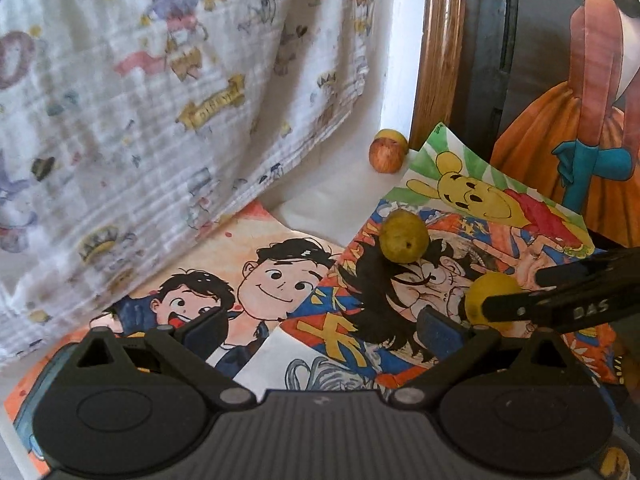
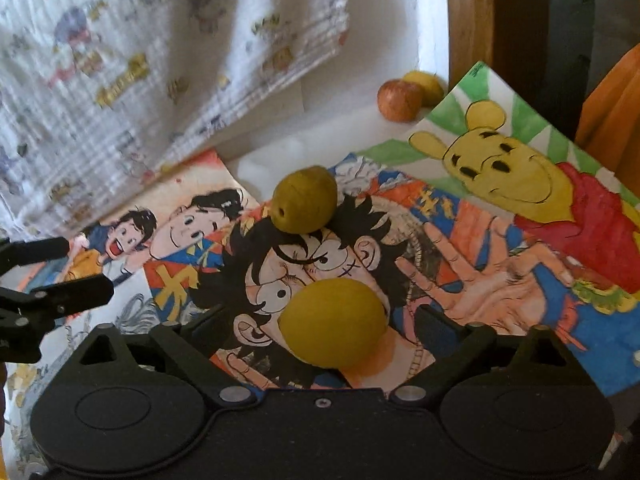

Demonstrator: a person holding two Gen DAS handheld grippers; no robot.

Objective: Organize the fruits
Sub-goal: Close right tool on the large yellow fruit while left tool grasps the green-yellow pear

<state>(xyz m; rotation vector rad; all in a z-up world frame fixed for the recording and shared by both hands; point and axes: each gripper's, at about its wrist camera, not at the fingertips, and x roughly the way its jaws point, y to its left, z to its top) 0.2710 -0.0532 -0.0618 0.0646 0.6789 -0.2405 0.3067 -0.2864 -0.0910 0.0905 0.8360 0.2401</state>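
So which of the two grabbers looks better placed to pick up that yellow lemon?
Right. The right gripper is open with the lemon between its fingers; the left gripper is open over drawings only.

— What covers the white worktop [image 2: 276,152]?
— Overlapping cartoon drawings [image 2: 400,248], two yellow-green fruits [image 2: 304,199] on them; a red apple [image 2: 400,100] with a yellow fruit [image 2: 426,82] on bare surface.

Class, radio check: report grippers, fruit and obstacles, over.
Left gripper open, empty. Right gripper open around yellow fruit, not yet closed. Green fruit beyond on drawings; red apple at back. Nothing blocking.
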